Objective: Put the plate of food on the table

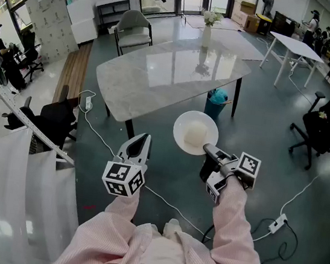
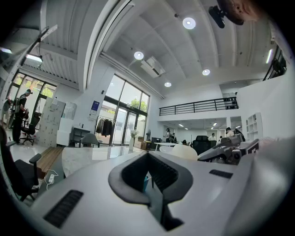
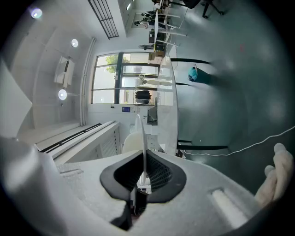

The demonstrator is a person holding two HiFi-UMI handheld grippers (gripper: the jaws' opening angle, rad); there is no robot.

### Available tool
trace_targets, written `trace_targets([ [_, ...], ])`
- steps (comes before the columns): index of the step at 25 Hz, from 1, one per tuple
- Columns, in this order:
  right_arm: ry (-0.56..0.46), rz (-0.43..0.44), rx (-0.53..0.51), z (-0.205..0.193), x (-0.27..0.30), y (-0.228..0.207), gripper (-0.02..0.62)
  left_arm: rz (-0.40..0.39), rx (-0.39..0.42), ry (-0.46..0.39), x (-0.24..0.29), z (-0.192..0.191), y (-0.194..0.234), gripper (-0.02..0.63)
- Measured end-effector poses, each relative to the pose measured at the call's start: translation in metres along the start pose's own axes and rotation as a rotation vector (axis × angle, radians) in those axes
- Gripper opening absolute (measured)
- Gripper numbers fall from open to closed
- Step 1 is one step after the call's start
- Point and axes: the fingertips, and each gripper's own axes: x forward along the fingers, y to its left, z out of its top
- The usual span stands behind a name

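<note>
A round white plate [image 1: 195, 132] with a pale dome of food [image 1: 196, 134] hangs over the floor, just short of the near edge of the marble table [image 1: 160, 79]. My right gripper [image 1: 207, 148] is shut on the plate's near rim. In the right gripper view the plate [image 3: 142, 138] shows edge-on between the pads, with the food [image 3: 130, 140] to its left. My left gripper [image 1: 141, 137] is held left of the plate, apart from it, shut with nothing in it. In its own view the left gripper [image 2: 150, 177] points toward the table [image 2: 87, 156].
A vase of flowers [image 1: 208, 28] stands at the table's far end. A teal bin [image 1: 216, 102] sits under the table's right side. A grey chair [image 1: 133, 29] is behind it. Black office chairs [image 1: 327, 127] stand right and left. Cables and a power strip [image 1: 278, 222] lie on the floor.
</note>
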Motion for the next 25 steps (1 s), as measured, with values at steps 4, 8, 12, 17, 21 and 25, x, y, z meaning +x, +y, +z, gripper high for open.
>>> trace_targets([
  [4,-0.002,-0.004,-0.005,0.0,0.0,-0.003,0.017,0.004,-0.003,0.0,-0.001,-0.002,0.002,-0.009],
  [8,-0.007,-0.014,-0.007,0.003,-0.004,-0.006,0.017,0.006,-0.007,0.001,0.0,-0.005,0.0,-0.009],
  [12,-0.005,-0.017,-0.013,0.007,-0.004,-0.006,0.017,0.009,-0.005,0.001,0.005,-0.004,-0.002,-0.009],
  [17,0.002,-0.019,-0.003,0.025,-0.009,-0.006,0.017,0.012,-0.007,0.006,0.022,-0.005,-0.011,-0.009],
  [21,0.01,-0.018,-0.012,0.039,-0.012,-0.008,0.017,0.014,-0.012,0.005,0.035,-0.008,-0.018,-0.009],
  [25,0.007,-0.007,-0.012,0.057,-0.009,-0.011,0.017,0.013,-0.017,0.013,0.047,-0.015,-0.023,-0.009],
])
